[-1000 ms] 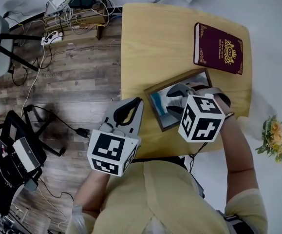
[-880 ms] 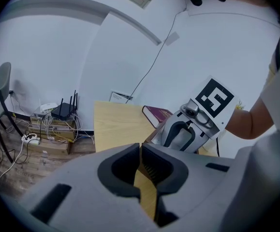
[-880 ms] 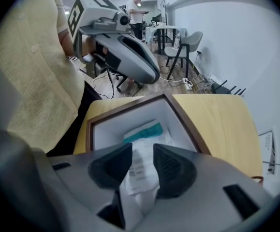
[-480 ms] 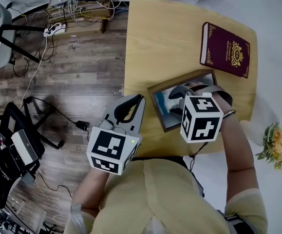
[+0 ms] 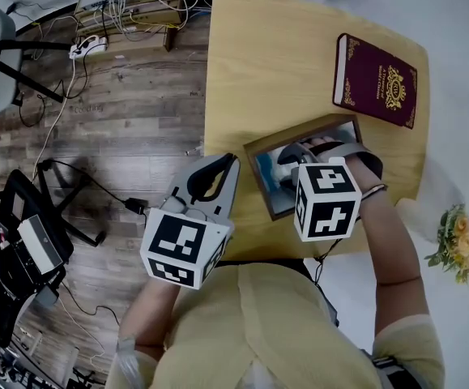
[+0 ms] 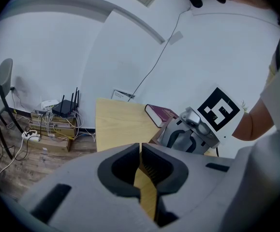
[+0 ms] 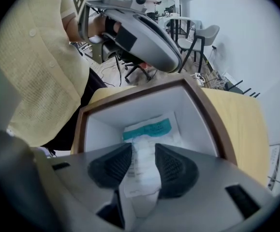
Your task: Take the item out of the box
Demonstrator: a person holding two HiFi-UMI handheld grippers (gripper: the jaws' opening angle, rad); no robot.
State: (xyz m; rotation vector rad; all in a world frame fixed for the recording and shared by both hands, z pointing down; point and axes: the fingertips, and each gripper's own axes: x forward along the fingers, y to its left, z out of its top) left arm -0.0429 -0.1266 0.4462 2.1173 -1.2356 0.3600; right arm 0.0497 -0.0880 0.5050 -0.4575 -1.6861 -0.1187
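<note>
A shallow wooden-framed box (image 5: 254, 148) with a white inside lies near the table's front edge. In it rests a white packet (image 5: 271, 173) with a teal band. My right gripper (image 5: 289, 162) reaches down into the box from the right. In the right gripper view its jaws (image 7: 143, 151) stand a little apart over the packet (image 7: 147, 128), which shows through the gap and is wider than it. My left gripper (image 5: 228, 162) hangs off the table's left edge over the floor. It is shut and holds nothing, its tips (image 6: 140, 146) meeting.
A dark red book (image 5: 378, 79) lies at the far right of the wooden table (image 5: 275, 63). Yellow flowers (image 5: 459, 237) stand off the table's right side. Chairs, cables and a router line the wooden floor at the left.
My right gripper has edged slightly left and lower over the box. The left gripper has barely moved.
</note>
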